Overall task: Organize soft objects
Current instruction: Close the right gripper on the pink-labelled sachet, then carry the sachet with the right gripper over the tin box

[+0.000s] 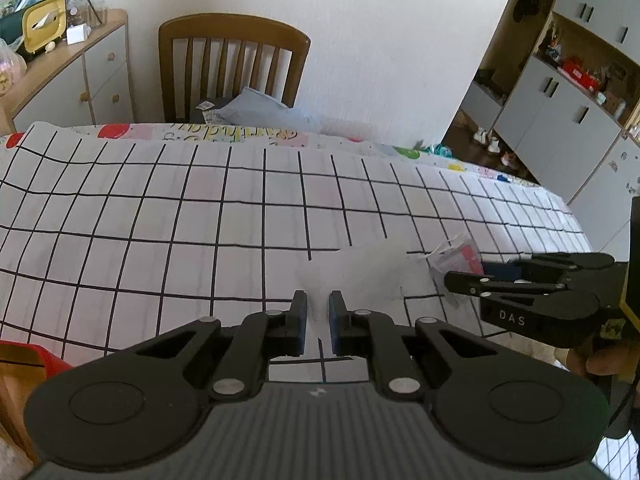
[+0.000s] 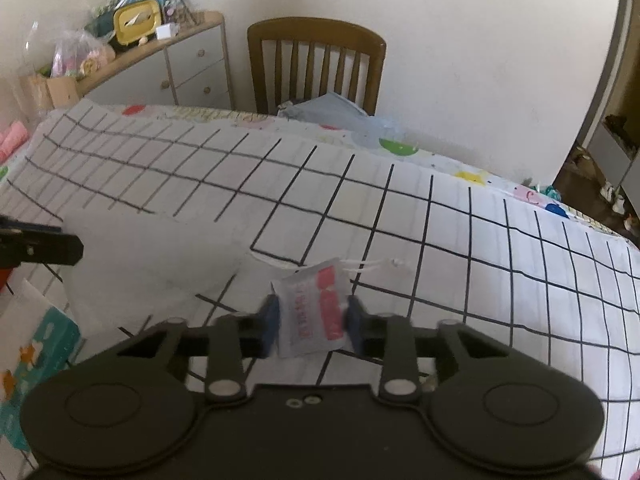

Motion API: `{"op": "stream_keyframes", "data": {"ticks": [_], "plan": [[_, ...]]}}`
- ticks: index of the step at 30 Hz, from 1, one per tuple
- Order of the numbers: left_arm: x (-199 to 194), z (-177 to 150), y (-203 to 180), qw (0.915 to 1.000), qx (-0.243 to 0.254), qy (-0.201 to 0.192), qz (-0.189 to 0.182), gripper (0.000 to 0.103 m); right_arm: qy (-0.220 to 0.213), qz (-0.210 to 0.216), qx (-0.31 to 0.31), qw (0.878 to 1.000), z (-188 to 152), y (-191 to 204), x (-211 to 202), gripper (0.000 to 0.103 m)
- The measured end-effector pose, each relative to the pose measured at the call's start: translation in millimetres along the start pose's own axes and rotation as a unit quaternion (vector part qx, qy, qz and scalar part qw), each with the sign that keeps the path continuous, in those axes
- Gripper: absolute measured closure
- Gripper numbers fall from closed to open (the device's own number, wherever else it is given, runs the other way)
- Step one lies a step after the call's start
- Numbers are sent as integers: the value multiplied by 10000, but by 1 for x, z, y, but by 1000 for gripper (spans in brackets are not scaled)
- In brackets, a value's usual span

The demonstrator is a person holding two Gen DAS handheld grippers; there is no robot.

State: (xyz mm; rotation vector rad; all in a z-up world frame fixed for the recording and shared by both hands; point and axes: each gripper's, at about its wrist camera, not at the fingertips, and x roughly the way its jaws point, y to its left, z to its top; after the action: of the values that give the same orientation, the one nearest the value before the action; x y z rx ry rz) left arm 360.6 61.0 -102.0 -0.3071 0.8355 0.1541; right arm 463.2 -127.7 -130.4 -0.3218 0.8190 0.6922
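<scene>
A white soft cloth lies on the grid-patterned tablecloth, one end pinched between the fingers of my left gripper, which is shut on it. In the right wrist view the same cloth spreads to the left, and a white-and-pink tag with white strings hangs at its right end. My right gripper has its blue pads against both sides of that tag. From the left wrist view the right gripper reaches in from the right, at the tag.
A wooden chair with bagged items on its seat stands behind the table. A cluttered cabinet is at the far left and tall cupboards at the right. A red box and a teal patterned pack lie near the front left.
</scene>
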Motion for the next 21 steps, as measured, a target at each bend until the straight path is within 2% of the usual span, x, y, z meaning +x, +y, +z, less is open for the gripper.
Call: {"op": "stream_keyframes", "data": {"ticks": [1, 5, 21], "plan": [[-2, 1, 0, 10000, -5, -19, -16, 92, 7, 23, 53, 10000, 0, -1, -2, 90], [-13, 3, -3, 9999, -12, -114, -93, 93, -25, 55, 99, 9999, -3, -1, -11, 97], [-78, 8, -3, 9978, -83, -570, -324, 94, -439, 441, 386, 9973, -12, 5, -83, 98]]}}
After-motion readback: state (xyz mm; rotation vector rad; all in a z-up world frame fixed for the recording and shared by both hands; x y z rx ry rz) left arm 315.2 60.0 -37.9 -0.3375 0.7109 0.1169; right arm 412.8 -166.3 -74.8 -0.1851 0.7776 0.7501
